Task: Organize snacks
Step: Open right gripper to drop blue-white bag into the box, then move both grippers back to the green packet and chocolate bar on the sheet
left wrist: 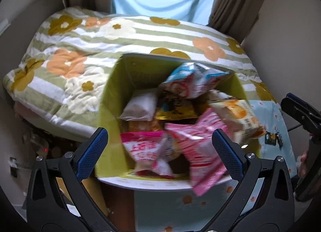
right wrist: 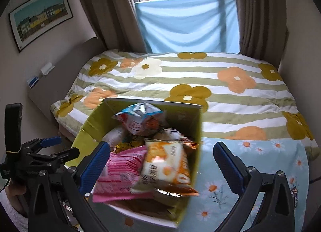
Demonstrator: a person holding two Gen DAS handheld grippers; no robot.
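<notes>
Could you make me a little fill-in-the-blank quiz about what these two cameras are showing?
1. The snack packets sit inside a ___ box.
2. Both grippers, left gripper and right gripper, have their jaws ___.
3. The quilt behind is printed with ___.
4. The cloth over the window is ___.

Missing: green; open; flowers; blue

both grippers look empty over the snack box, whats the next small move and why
Probably lower the right hand-held gripper onto the orange packet. That packet lies on top of the heap in the green box, right between the open fingers, with nothing over it. The left hand-held gripper is open too, above the pink packets, so it can wait.
</notes>
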